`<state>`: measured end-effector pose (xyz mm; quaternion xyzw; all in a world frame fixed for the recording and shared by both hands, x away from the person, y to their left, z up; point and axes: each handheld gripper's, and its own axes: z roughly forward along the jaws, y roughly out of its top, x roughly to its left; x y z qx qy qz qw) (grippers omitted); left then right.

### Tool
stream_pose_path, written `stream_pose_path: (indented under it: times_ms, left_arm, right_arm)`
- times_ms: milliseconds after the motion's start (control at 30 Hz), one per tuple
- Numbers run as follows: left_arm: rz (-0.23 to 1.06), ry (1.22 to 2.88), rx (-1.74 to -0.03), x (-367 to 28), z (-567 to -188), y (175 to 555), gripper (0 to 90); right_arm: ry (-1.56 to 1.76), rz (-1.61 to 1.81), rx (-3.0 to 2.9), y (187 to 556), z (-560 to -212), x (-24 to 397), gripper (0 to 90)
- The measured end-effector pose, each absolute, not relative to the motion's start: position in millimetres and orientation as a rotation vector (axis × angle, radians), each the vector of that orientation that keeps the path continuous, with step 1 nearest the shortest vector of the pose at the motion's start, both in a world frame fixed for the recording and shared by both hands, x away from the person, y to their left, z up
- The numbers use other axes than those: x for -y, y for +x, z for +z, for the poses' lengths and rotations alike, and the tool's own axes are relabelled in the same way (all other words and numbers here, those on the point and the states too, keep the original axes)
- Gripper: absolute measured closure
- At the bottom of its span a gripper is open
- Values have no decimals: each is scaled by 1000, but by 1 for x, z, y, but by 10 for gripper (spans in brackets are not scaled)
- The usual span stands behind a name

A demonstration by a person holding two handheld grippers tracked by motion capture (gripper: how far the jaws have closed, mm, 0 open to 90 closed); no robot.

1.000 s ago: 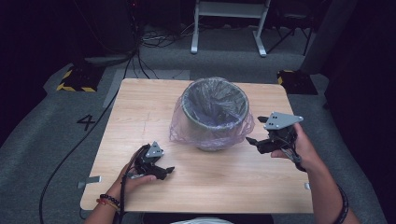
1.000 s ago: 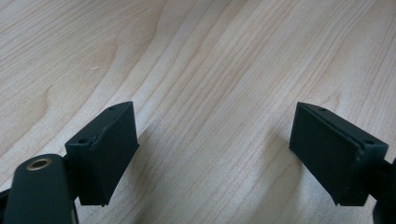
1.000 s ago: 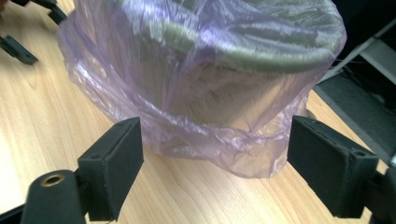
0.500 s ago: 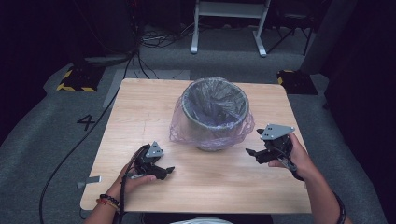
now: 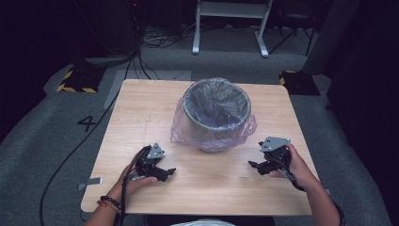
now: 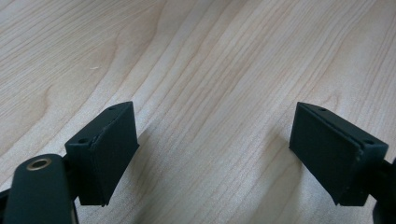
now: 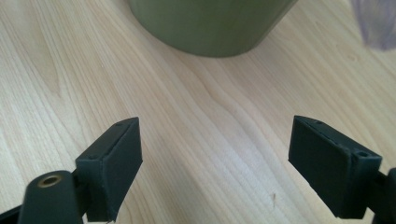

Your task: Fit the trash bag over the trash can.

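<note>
A grey-green bin (image 5: 215,113) lined with a clear plastic bag (image 5: 186,127) stands upright at the middle of the wooden table (image 5: 141,108). My left gripper (image 5: 165,173) rests on the table at the front left, well short of the bin, open and holding nothing; its jaws (image 6: 212,154) stand wide over bare wood. My right gripper (image 5: 253,165) sits low at the front right of the bin, open and empty. In the right gripper view, the gripper (image 7: 212,163) points at the bin's base (image 7: 210,25), with a bag edge (image 7: 376,23) hanging at the top right.
The table stands on grey carpet with a cable (image 5: 70,155) trailing off its left side. A metal frame (image 5: 230,23) and black-yellow floor blocks (image 5: 75,80) stand beyond the far edge. Bare wood lies between the two grippers at the front.
My right gripper has come down and toward the front edge, away from the bin's rim, now low over the table. The left gripper has stayed put.
</note>
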<state>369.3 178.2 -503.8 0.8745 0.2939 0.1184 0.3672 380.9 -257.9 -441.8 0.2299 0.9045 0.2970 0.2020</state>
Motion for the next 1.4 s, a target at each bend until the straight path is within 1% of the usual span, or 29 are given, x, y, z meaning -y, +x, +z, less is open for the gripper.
stream_pose_path:
  times_ms: [500, 967, 1267, 1400]
  left_arm:
    - [305, 2247, -755, -178, -504, 369, 150]
    - [305, 2247, -756, -178, -504, 369, 150]
    - [304, 2246, -755, -178, -504, 369, 149]
    - [303, 2247, -757, -178, -504, 369, 149]
  right_arm:
    - [751, 792, -2549, 377, -477, 282, 175]
    - [867, 888, -2512, 368, -491, 305, 169]
    - [1011, 1040, -2418, 357, -502, 326, 148]
    - [1048, 1045, -2387, 353, -504, 334, 140]
